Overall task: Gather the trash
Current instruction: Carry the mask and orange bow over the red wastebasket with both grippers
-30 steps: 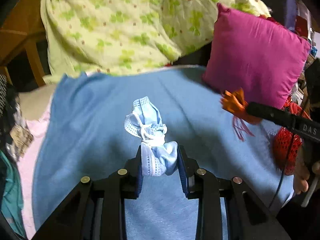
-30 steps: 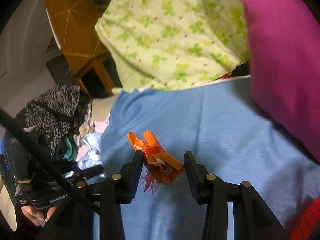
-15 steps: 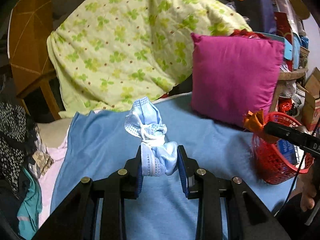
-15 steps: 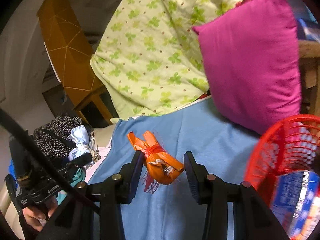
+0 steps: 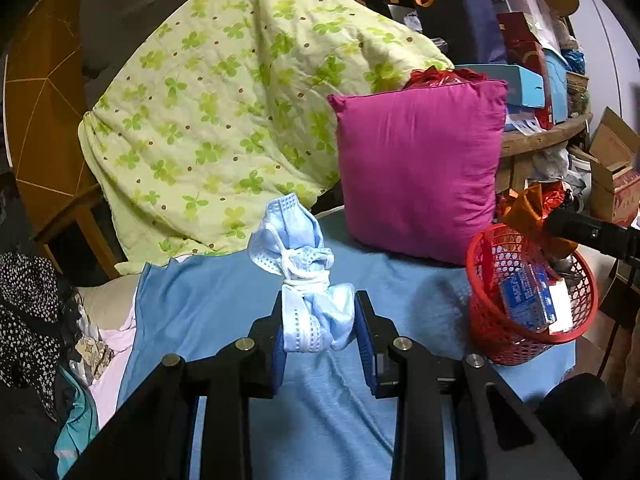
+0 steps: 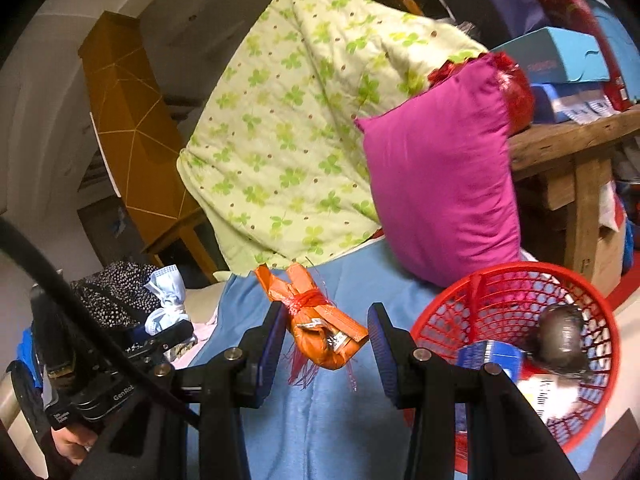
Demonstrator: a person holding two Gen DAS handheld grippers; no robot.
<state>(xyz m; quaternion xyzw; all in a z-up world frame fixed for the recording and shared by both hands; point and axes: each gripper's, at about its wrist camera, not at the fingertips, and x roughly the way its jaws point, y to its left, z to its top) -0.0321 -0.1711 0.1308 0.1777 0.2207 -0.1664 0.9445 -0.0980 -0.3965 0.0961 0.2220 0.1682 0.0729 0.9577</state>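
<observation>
My left gripper (image 5: 318, 322) is shut on a knotted light blue face mask (image 5: 304, 276) and holds it above the blue bedsheet (image 5: 224, 300). My right gripper (image 6: 326, 338) is shut on a tied orange wrapper bundle (image 6: 320, 328), held just left of the red mesh basket (image 6: 500, 292). The basket (image 5: 484, 248) stands at the bed's right edge and holds a blue packet (image 5: 524, 300) and a grey lump (image 6: 560, 336). In the left wrist view the orange bundle (image 5: 528, 210) hangs over the basket's far rim. The mask also shows in the right wrist view (image 6: 166, 304).
A magenta cushion (image 5: 420, 168) leans against a green clover-print quilt (image 5: 224, 112) at the back of the bed. Clothes (image 5: 32, 312) are heaped at the left. A wooden table (image 6: 572, 140) stacked with boxes stands behind the basket.
Both grippers have lifted and pulled back from the sheet with their loads. The red basket has come into view, and the right gripper with the orange bundle now sits beside it.
</observation>
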